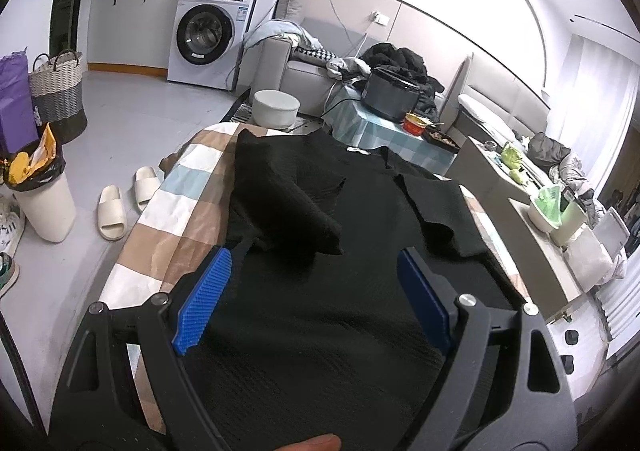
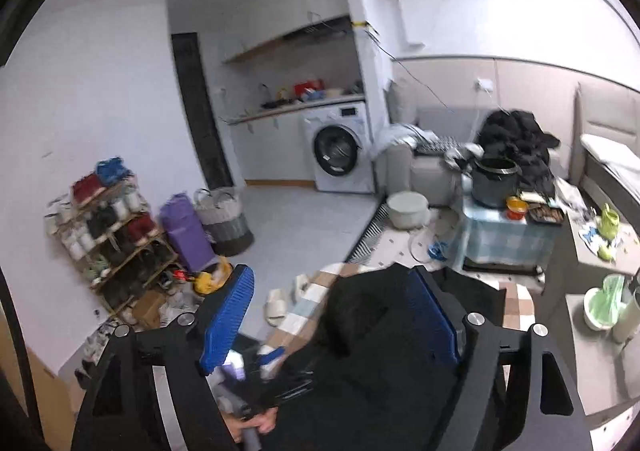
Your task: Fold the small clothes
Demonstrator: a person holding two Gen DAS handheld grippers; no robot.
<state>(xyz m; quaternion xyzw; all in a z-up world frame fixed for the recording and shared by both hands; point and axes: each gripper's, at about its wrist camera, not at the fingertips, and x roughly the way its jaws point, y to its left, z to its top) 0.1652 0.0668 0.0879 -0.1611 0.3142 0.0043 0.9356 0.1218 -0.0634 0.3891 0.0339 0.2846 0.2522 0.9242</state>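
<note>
A black knit garment (image 1: 320, 331) lies spread over a table with a checked cloth (image 1: 172, 211). Its left sleeve (image 1: 292, 207) is folded inward across the body, and the right sleeve (image 1: 436, 207) lies folded in at the far right. My left gripper (image 1: 314, 291) hovers low over the garment's near part, open, with nothing between its blue pads (image 1: 204, 299). In the blurred right wrist view my right gripper (image 2: 330, 315) is higher above the garment (image 2: 360, 371), also open and empty. A hand (image 2: 260, 421) shows at the bottom edge.
Slippers (image 1: 120, 203) and a white bin (image 1: 44, 207) stand on the floor at left. Beyond the table are a white pot (image 1: 276, 107) and a low table with a cooker (image 1: 392, 95). A cabinet (image 1: 552, 251) flanks the right. A shoe rack (image 2: 116, 243) lines the wall.
</note>
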